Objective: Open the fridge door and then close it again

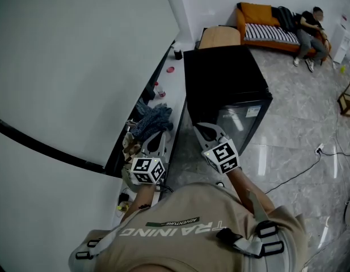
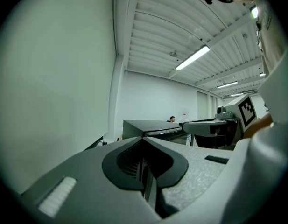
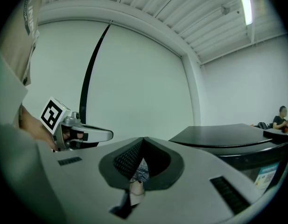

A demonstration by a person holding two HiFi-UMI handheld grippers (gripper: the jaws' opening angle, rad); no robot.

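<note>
A broad pale wall panel [image 1: 67, 67] fills the left of the head view, crossed by a thin dark curved line. Along its foot runs a narrow white worktop [image 1: 173, 89], which carries a dark cup [image 1: 177, 54] at its upper end, a small red item [image 1: 171, 69] below that, and a crumpled blue cloth [image 1: 152, 118] lower down among smaller clutter too small to tell.

Just below the cloth in the frame, the left claw [image 1: 156, 137] is held over the lower stretch of the worktop with its marker cube toward the person. In the left gripper view its two jaws are pressed together with nothing between them.

To its right, the right claw [image 1: 207, 130] is near the lower left corner of the fridge [image 1: 223, 78]; whether it touches the fridge cannot be told. In the right gripper view its jaws meet at the tip and grip nothing. A narrow slit lower down shows a bit of the blue cloth beyond.

The fridge, a low black cabinet, stands in the middle of the head view just beside the worktop. Its door is closed, and the glass front faces the lower right of the frame.

A glossy marble floor [image 1: 299, 123] spreads to the right, with a dark cable [image 1: 299, 171] trailing across it. In the upper right corner a person [image 1: 311, 30] sits on an orange sofa [image 1: 265, 21].
</note>
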